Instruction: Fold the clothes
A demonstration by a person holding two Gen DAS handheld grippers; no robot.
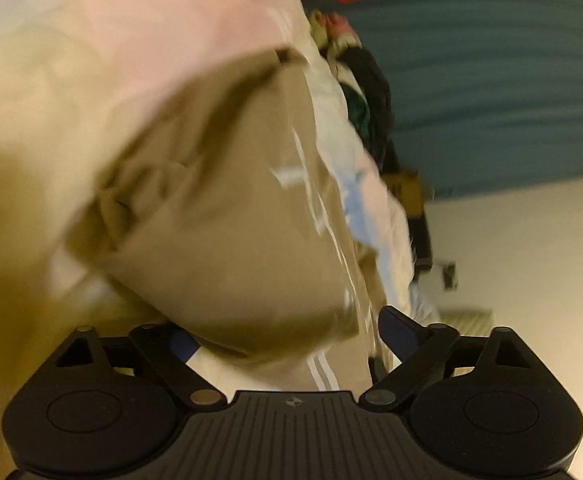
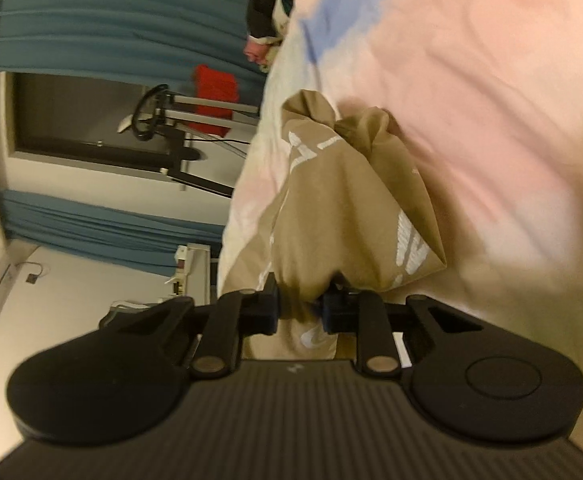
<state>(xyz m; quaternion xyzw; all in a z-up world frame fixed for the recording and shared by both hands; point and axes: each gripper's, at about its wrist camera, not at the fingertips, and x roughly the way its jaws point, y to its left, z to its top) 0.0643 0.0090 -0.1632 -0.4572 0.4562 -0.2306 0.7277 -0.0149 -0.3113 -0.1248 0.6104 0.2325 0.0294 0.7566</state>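
A tan garment (image 1: 227, 208) with white lettering and white stripes lies bunched on a pale pink and cream bed cover (image 1: 103, 40). In the blurred left wrist view its bulk sits between the fingers of my left gripper (image 1: 291, 336), whose jaws stand wide apart, and the pads do not visibly press on it. In the right wrist view my right gripper (image 2: 301, 308) is shut on a gathered fold of the same tan garment (image 2: 343, 208), which bulges up beyond the fingers (image 2: 269, 308).
The bed cover (image 2: 471, 80) fills most of both views. A heap of dark clothes (image 1: 371, 92) lies at its far edge. Blue curtains (image 2: 91, 12), a red cloth (image 2: 213, 96), a black metal stand (image 2: 171, 148) and a cardboard box (image 1: 405, 192) are beyond the bed.
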